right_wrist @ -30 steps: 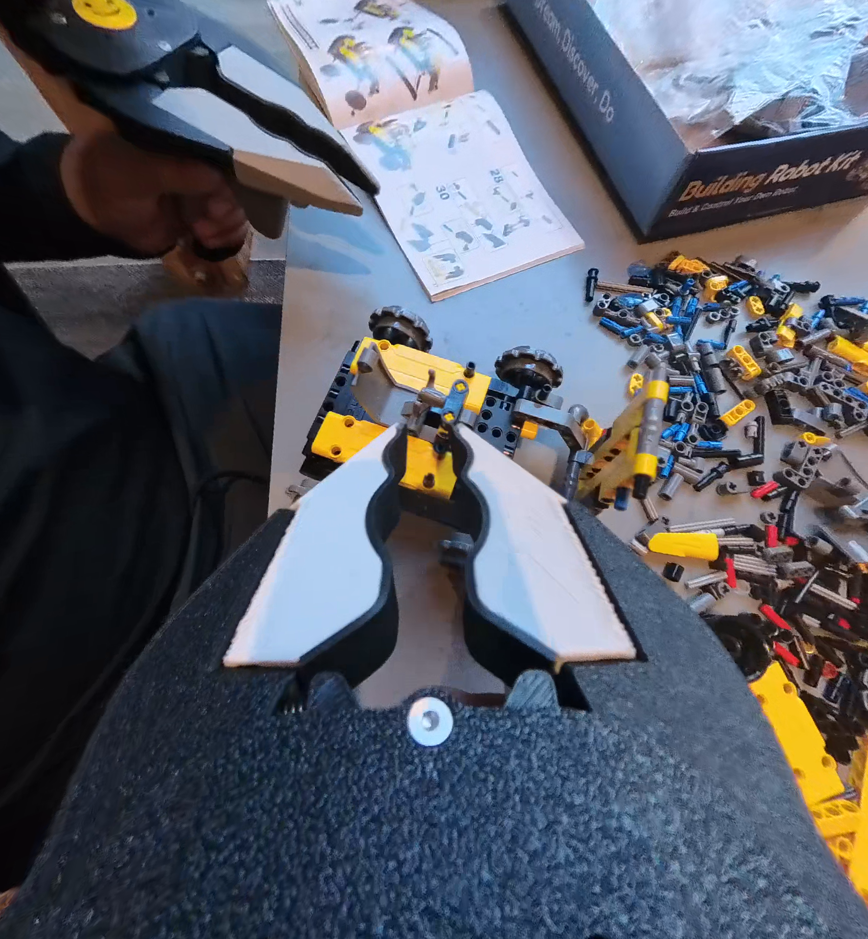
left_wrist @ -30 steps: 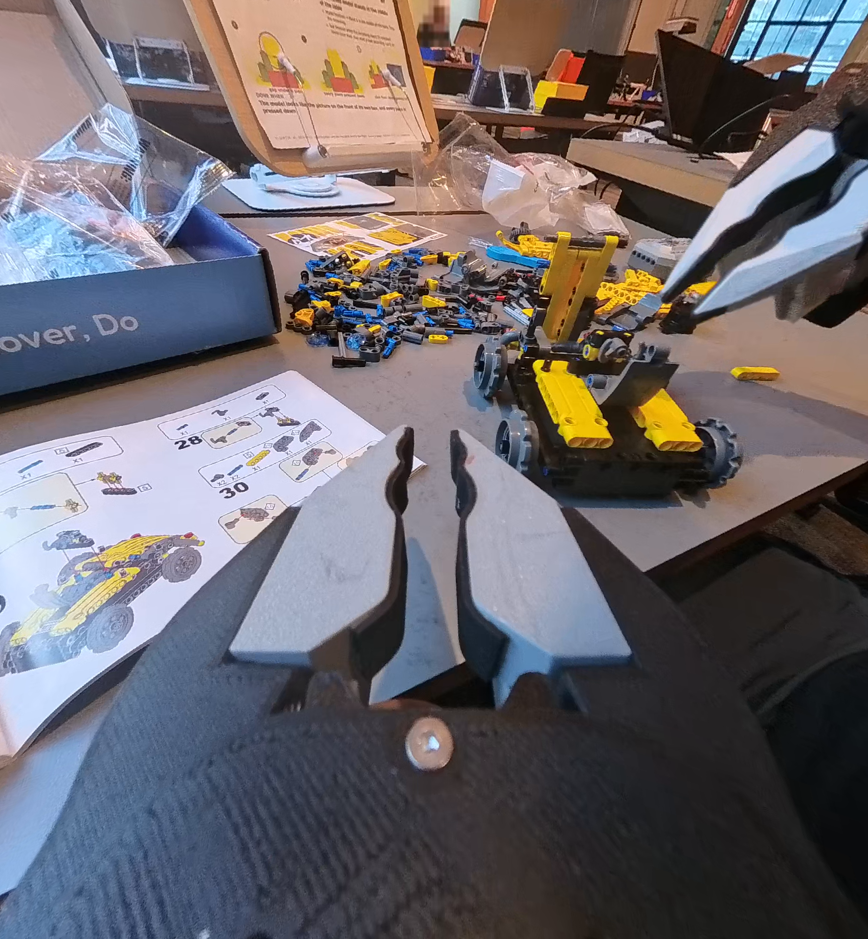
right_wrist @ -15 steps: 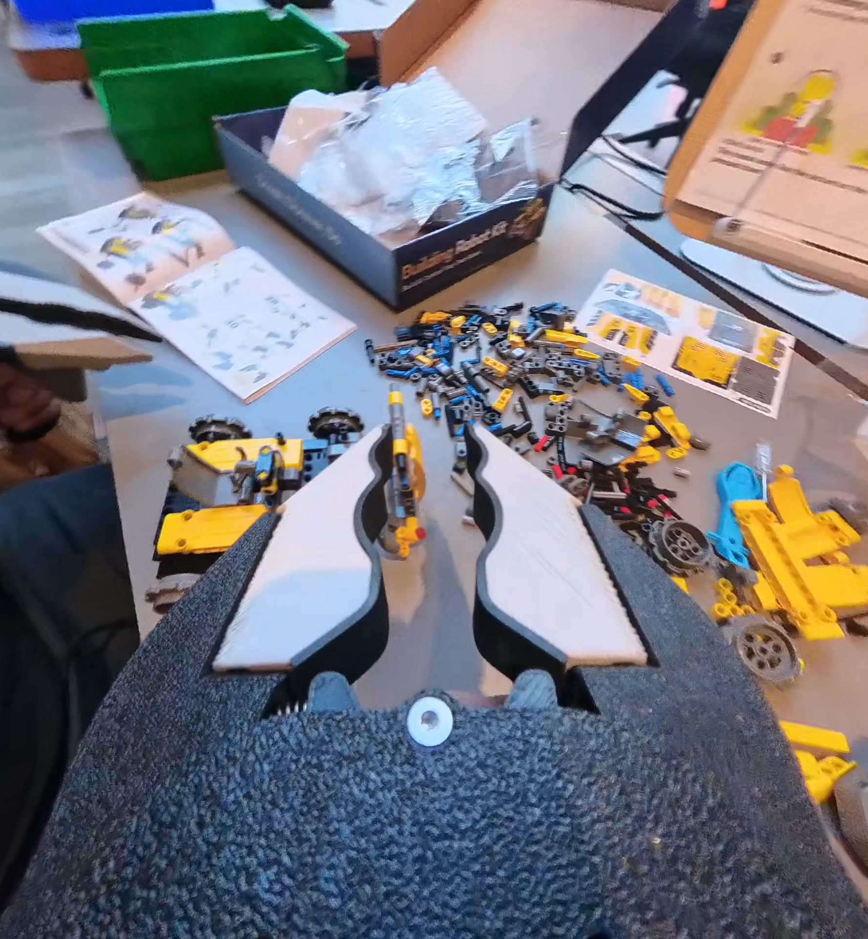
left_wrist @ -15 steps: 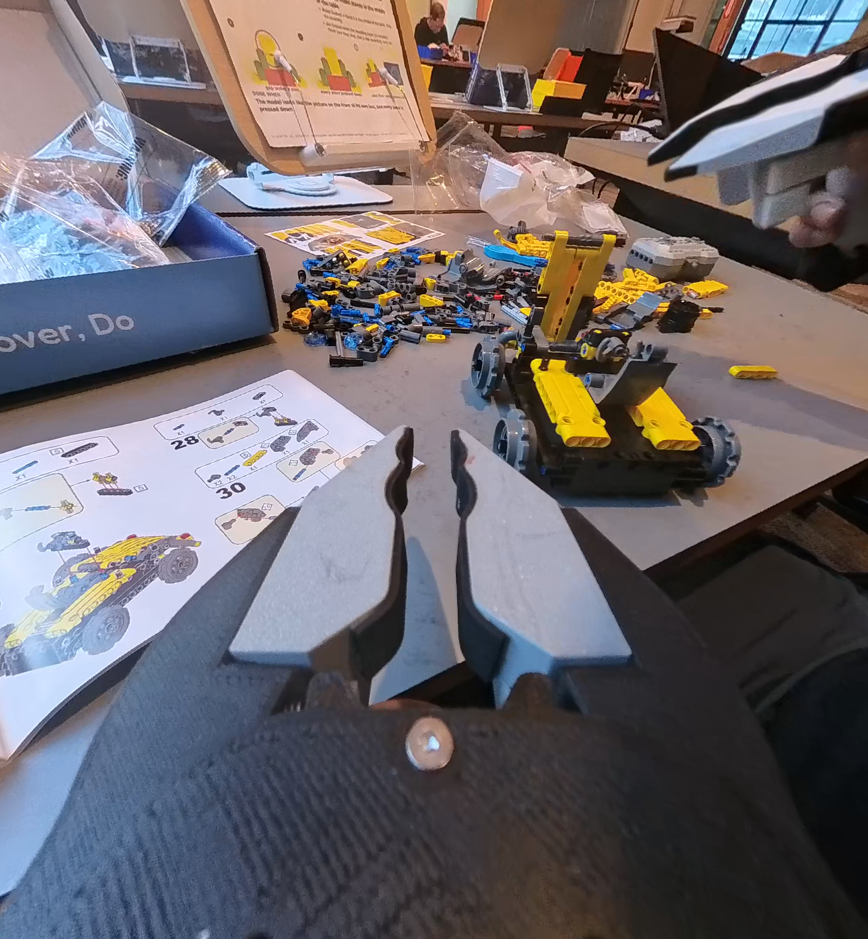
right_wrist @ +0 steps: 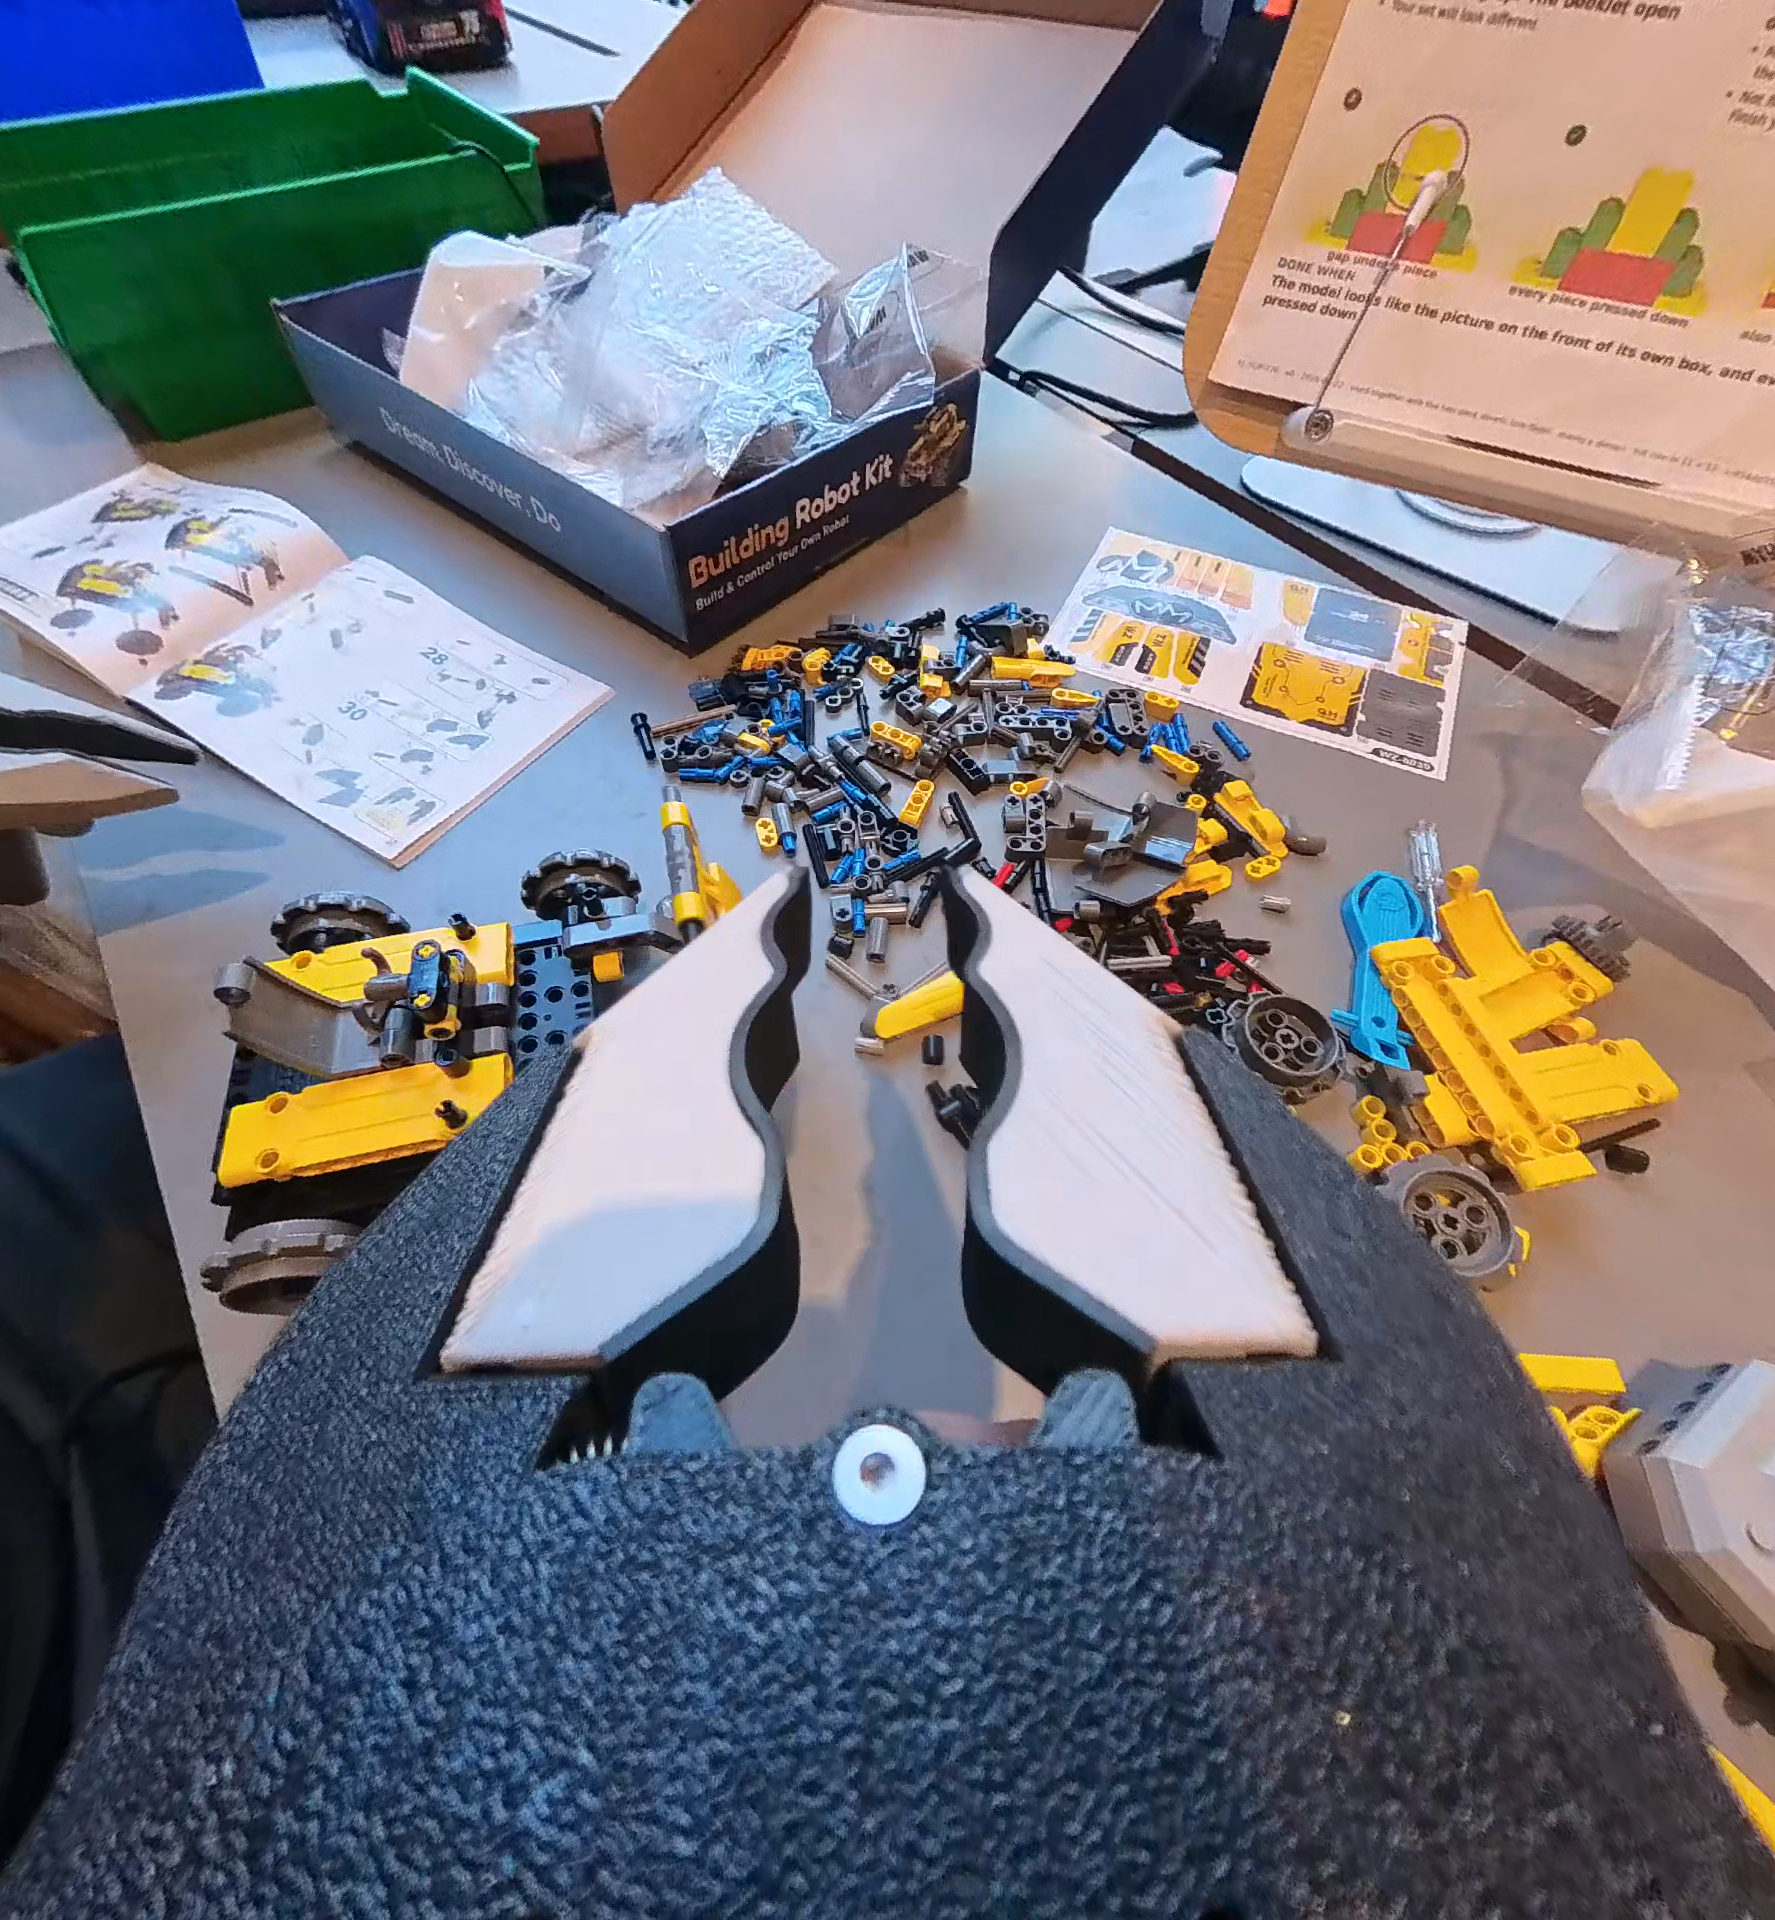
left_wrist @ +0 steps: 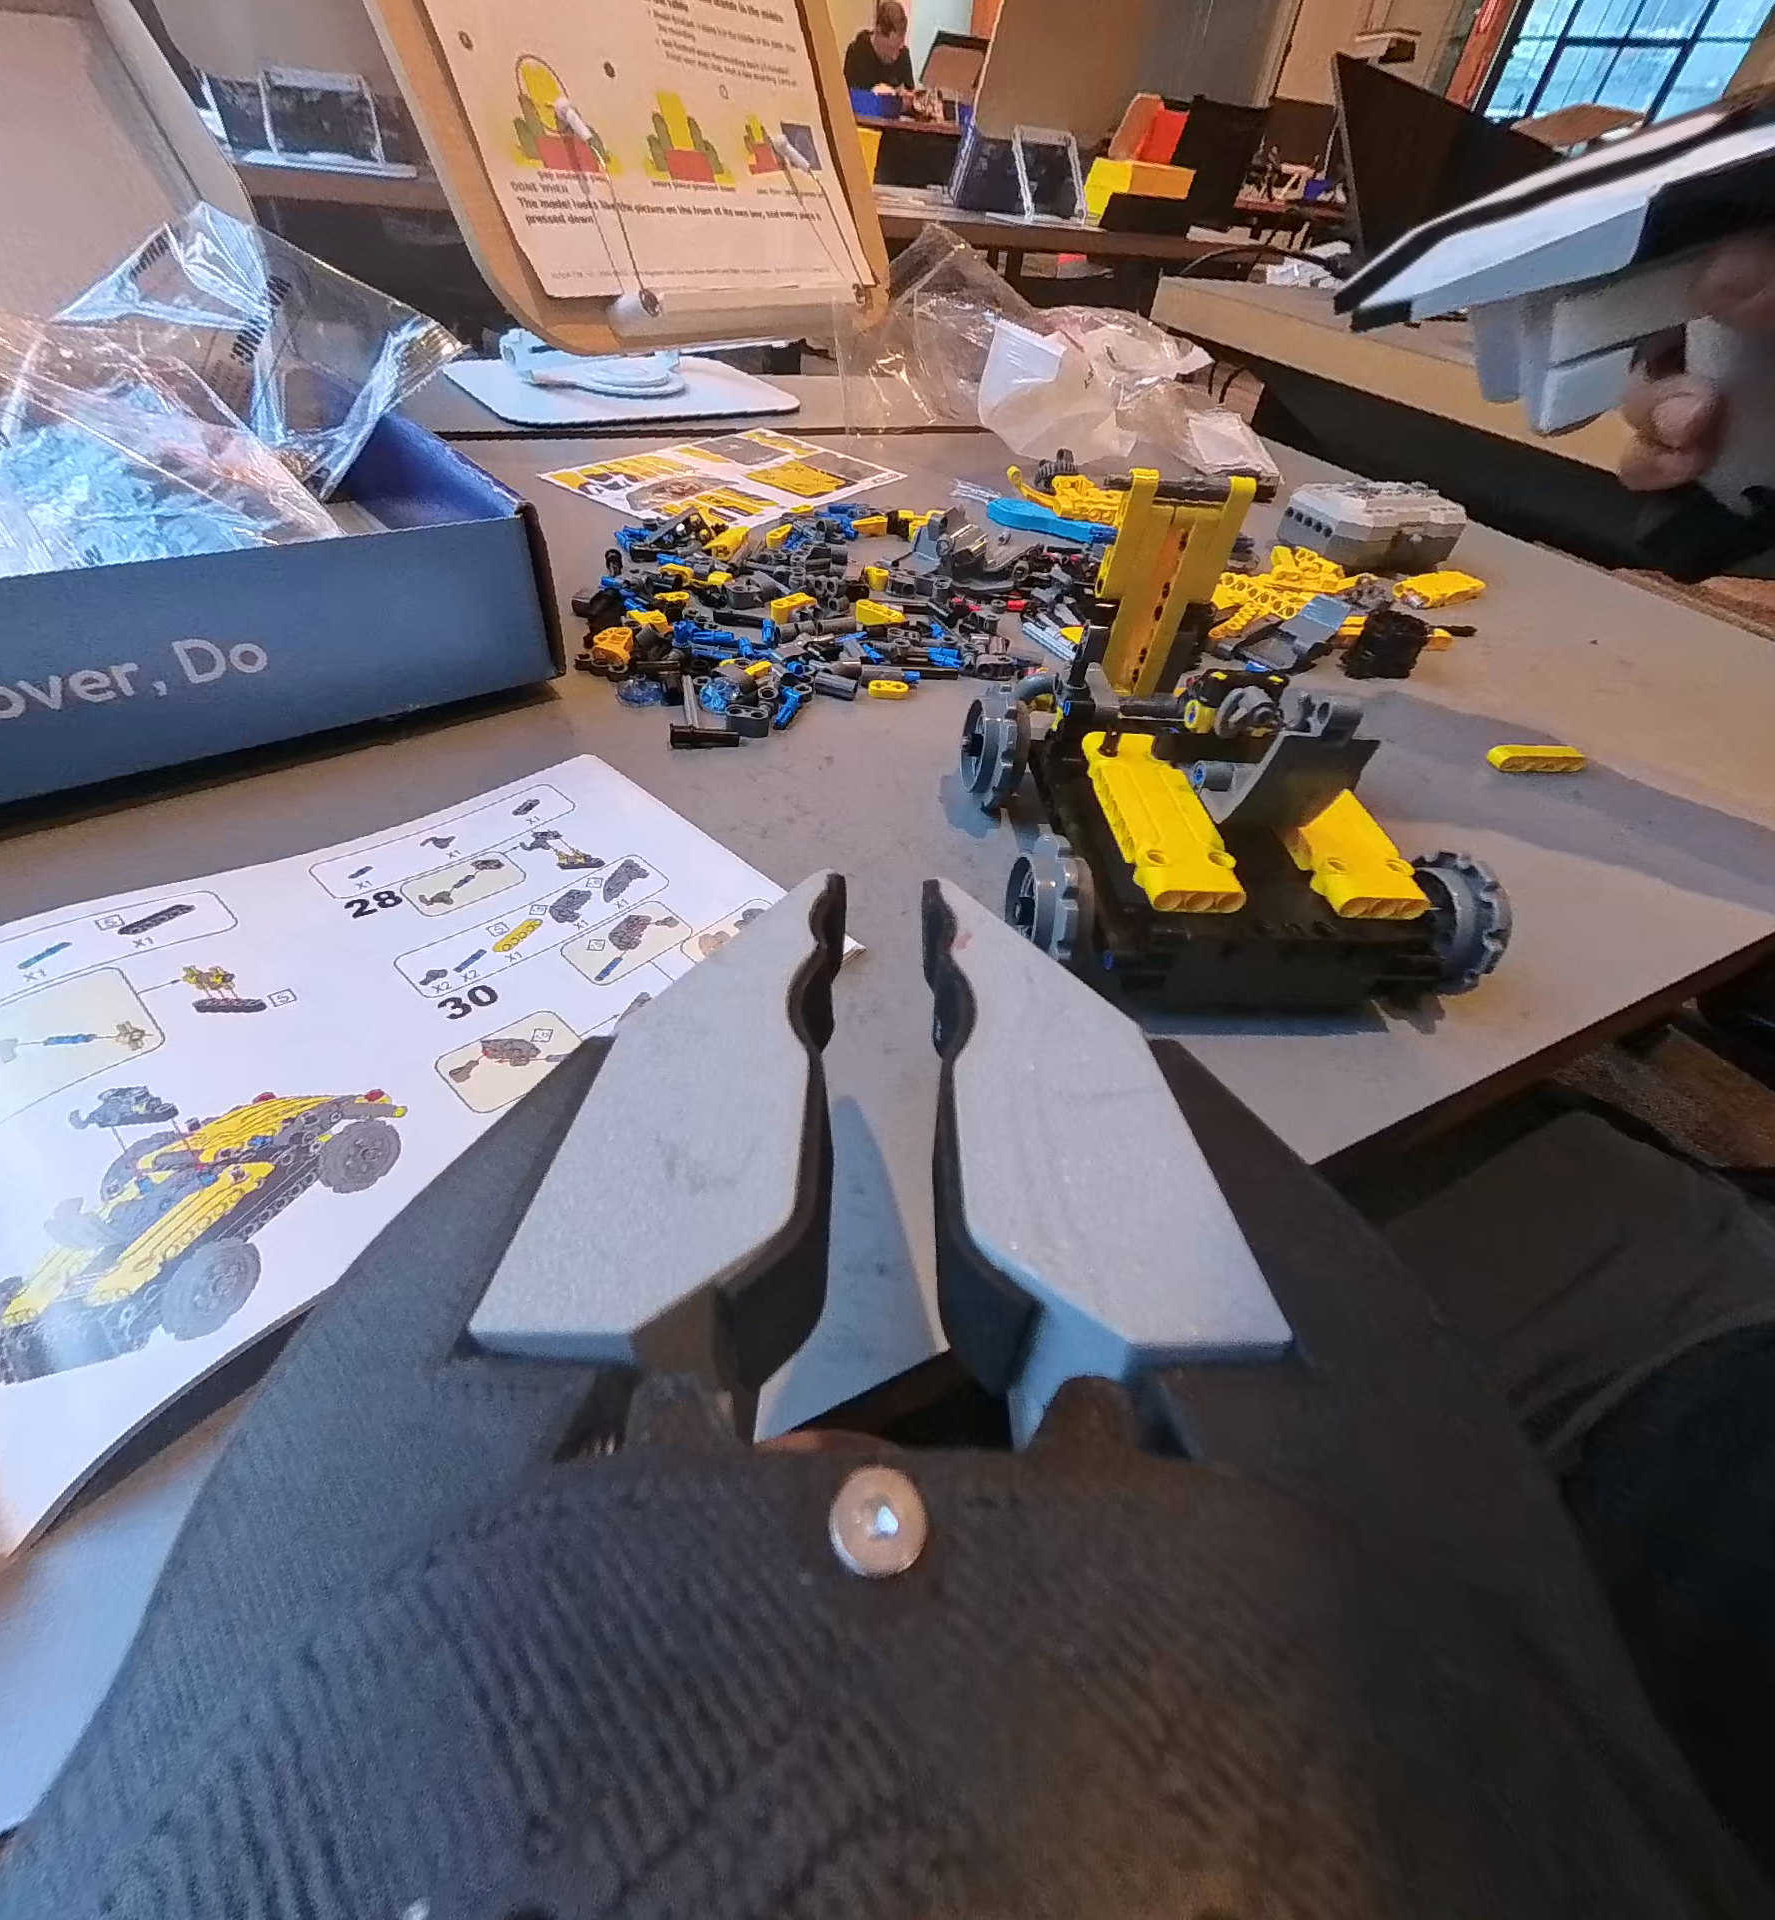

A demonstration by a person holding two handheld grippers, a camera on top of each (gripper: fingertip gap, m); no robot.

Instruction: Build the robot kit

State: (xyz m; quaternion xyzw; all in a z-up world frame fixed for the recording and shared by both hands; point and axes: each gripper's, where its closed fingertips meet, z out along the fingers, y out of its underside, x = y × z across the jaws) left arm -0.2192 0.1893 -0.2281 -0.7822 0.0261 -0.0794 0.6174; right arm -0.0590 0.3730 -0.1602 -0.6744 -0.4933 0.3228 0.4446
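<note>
Two claws here, neither one holding anything. Left claw [left_wrist: 883, 914] hangs low over the near edge of the grey desk [left_wrist: 1641, 727], its fingers slightly apart with just a narrow gap, tips right over the corner of the open instruction booklet [left_wrist: 270, 997]. Half-built yellow and black vehicle [left_wrist: 1226, 842] sits just to its right, near the desk edge, with a yellow frame standing upright at its back.

Right claw [right_wrist: 875, 894] is up in the air above the desk, fingers apart and empty, pointing down at the heap of loose small parts [right_wrist: 945, 769]. Yellow curved piece [right_wrist: 919, 1010] lies on the desk, showing between its fingers. Blue kit box [right_wrist: 654, 520] stuffed with clear plastic bags is behind the heap, sticker sheet [right_wrist: 1267, 644] off to the right, and a grey block [right_wrist: 1756, 1496] near the right claw's body.
</note>
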